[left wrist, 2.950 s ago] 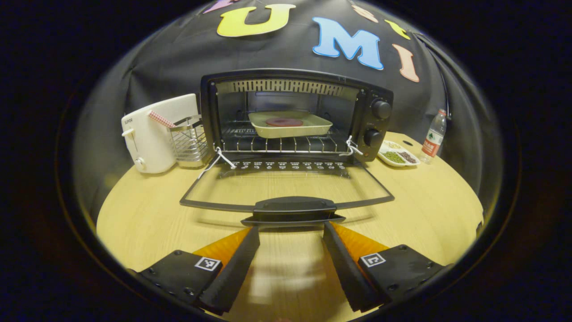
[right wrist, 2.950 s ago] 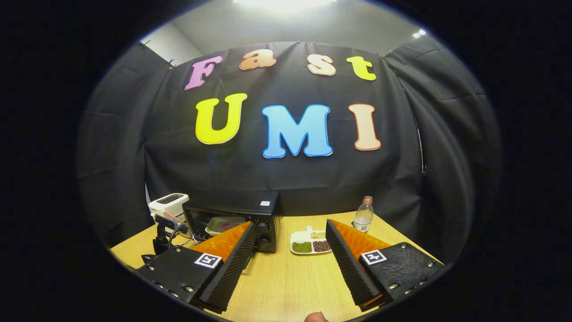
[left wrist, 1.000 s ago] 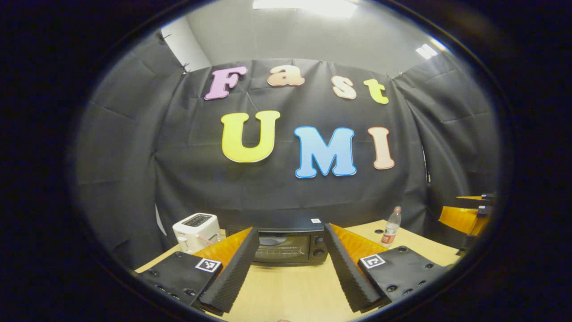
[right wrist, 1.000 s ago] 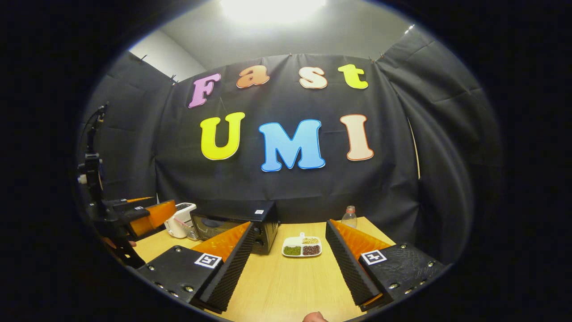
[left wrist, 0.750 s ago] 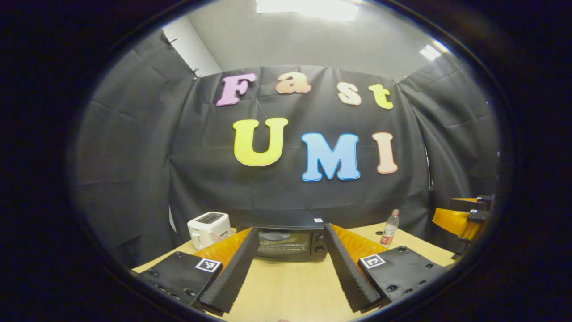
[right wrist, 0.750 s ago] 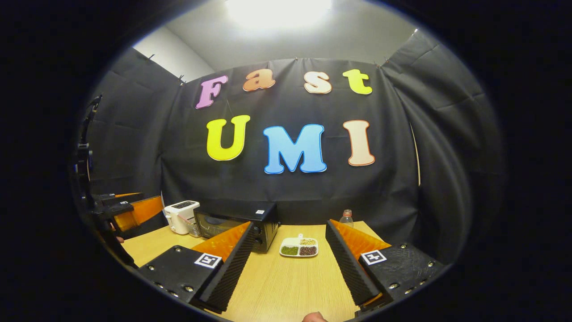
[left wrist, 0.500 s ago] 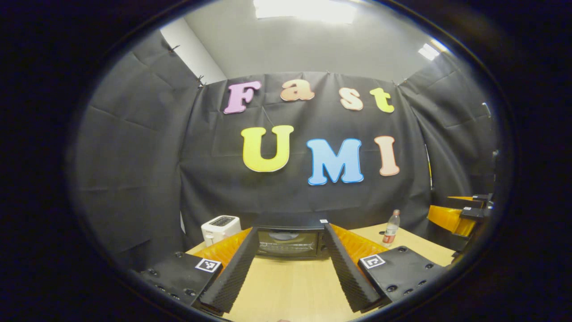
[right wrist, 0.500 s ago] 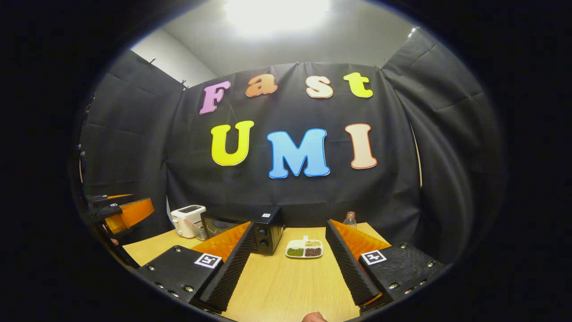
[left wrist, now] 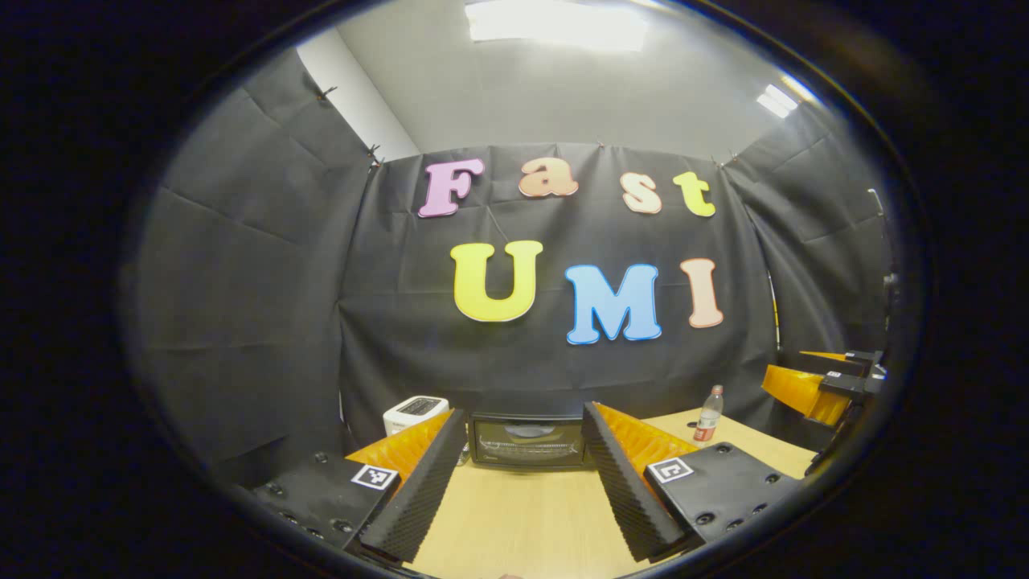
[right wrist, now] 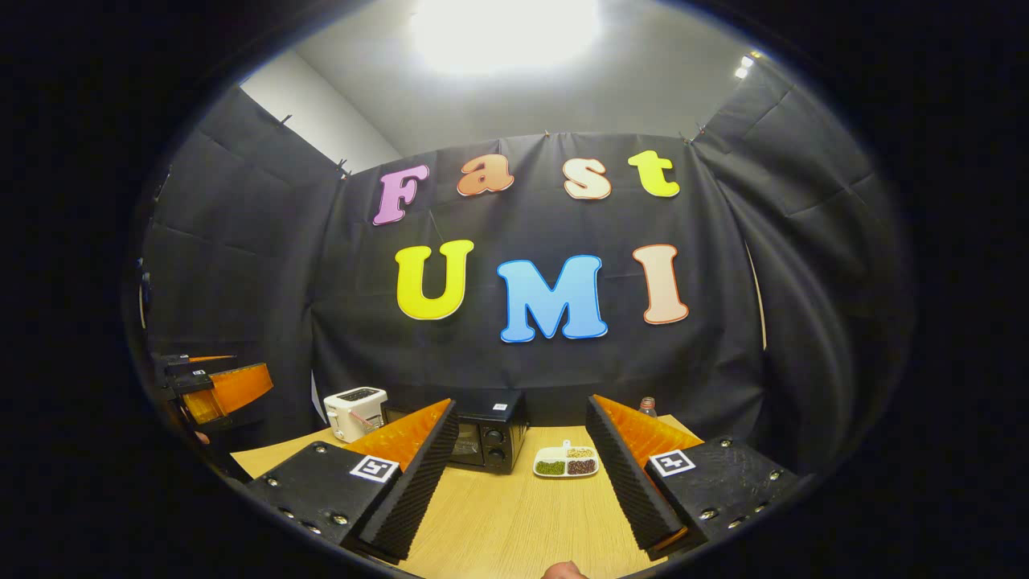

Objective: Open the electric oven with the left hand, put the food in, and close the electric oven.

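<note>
Grippers, left (left wrist: 522,482) and right (right wrist: 518,482), hover level above the table (left wrist: 522,523), fingers spread, facing the closed oven (left wrist: 526,441).

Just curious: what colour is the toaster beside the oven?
White; the toaster shows best in the right gripper view.

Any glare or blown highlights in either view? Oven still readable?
Right gripper view: ceiling light blown out to white; oven small, dim, partly behind a finger. Left gripper view: ceiling panel bright but keeps its edges; oven door shows faint reflections; fisheye bends the wall folds.

Each gripper (left wrist: 522,482) (right wrist: 518,482) carries ridged pads, black screwed mounts, square markers.
</note>
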{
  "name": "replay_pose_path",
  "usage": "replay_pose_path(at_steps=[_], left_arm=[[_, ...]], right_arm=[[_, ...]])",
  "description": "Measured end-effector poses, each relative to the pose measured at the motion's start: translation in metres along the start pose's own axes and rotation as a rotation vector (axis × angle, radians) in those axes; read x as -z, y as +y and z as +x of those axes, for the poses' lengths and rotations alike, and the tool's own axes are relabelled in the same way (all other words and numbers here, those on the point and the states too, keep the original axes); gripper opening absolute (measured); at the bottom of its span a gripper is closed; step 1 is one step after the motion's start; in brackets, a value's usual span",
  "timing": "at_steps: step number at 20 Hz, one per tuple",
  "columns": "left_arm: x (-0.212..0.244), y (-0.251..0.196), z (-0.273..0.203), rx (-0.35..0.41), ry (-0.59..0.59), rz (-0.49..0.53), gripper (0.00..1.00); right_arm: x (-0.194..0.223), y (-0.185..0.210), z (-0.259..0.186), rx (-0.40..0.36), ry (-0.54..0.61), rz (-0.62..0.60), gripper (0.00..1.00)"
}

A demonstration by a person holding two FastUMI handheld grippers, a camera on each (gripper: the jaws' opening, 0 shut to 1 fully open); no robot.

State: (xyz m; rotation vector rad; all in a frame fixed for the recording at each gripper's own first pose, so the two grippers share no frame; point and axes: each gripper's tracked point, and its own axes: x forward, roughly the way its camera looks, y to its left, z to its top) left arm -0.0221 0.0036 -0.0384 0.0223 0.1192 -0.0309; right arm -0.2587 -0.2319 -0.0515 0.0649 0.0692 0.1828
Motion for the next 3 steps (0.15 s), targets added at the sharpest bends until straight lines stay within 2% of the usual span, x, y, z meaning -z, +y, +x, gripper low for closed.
replay_pose_path(at_steps=[3], left_arm=[[-0.0026,0.004,-0.0006,0.009,-0.007,0.008,1.0]], right_arm=[[-0.0051,0.0049,0.0006,0.005,-0.011,-0.001,0.98]])
